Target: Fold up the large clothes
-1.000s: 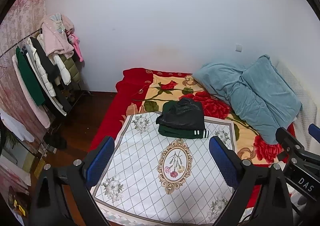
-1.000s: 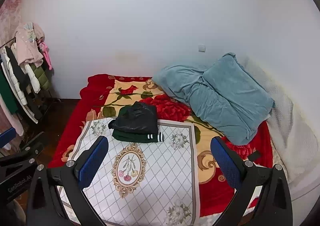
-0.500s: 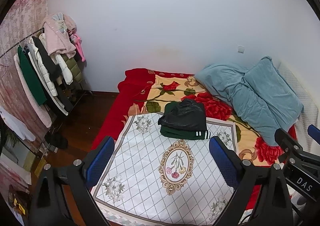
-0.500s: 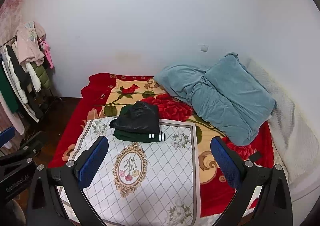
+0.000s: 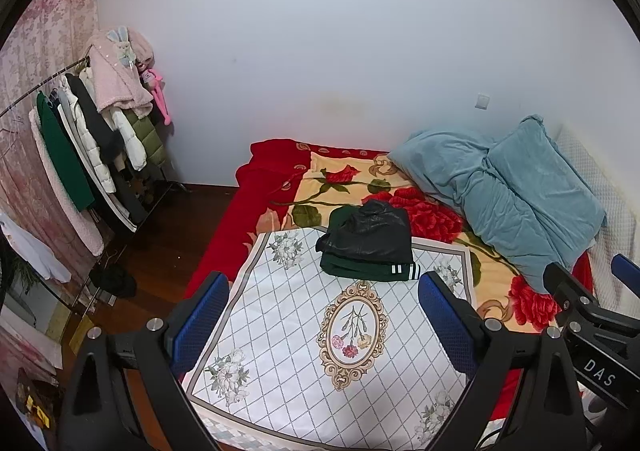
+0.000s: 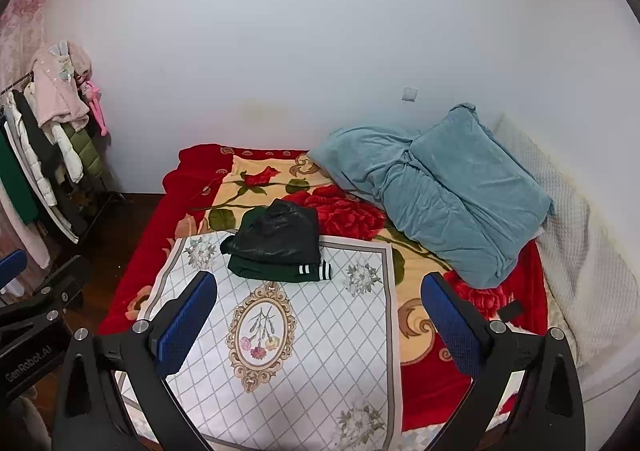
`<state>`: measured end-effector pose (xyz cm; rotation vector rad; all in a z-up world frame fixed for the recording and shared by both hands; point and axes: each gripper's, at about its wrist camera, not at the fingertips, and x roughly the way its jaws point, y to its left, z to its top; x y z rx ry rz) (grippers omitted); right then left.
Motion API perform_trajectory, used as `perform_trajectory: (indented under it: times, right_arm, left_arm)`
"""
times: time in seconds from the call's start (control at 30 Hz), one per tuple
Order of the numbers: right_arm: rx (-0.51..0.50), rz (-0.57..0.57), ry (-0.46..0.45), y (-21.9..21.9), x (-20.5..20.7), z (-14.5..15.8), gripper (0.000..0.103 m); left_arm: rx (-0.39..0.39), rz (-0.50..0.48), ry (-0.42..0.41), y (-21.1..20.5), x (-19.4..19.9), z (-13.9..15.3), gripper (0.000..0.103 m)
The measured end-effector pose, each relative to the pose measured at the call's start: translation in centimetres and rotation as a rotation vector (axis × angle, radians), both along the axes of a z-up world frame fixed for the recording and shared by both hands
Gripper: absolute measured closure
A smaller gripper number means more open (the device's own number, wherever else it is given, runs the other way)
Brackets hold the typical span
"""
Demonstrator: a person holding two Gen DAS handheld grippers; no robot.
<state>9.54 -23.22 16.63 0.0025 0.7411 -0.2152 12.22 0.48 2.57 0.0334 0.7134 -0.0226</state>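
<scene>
Across the lower part of both wrist views, the two pairs of tongs are seen spread wide, with nothing held or touched. The left gripper [image 5: 323, 325] is held above a white floral cloth [image 5: 304, 335], its blue pads [image 5: 202, 321] far apart and clear of the fabric. The right gripper [image 6: 320, 325] is likewise held over the same cloth [image 6: 312, 351], jaws set wide, blue pads [image 6: 450, 325] free of everything.

At the centre of each frame, a folded stack of clothes [image 5: 370, 247] [image 6: 276, 245] is laid on the cloth's far edge: a black garment on top, a dark green one with white stripes beneath. A teal blanket [image 5: 508, 195] is bunched at the right of the bed, and a clothes rack [image 5: 84, 139] is seen at the left edge.
</scene>
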Motion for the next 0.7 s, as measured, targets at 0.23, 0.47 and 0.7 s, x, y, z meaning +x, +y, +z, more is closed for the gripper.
perform_trajectory:
  times: [0.23,0.47,0.7]
  right_arm:
    - [-0.001,-0.005,-0.003,-0.15,-0.33,0.03,0.000]
    - [-0.003,-0.004,-0.003,-0.35,-0.11,0.13,0.000]
    - [-0.008,-0.010,-0.009,-0.54,-0.51,0.47,0.000]
  left_arm:
    - [0.001,0.005,-0.002,0.00,0.02,0.24,0.006]
    - [0.003,0.007,-0.006,0.03,-0.08,0.49,0.006]
    - [0.005,0.007,-0.008,0.05,-0.12,0.48,0.006]
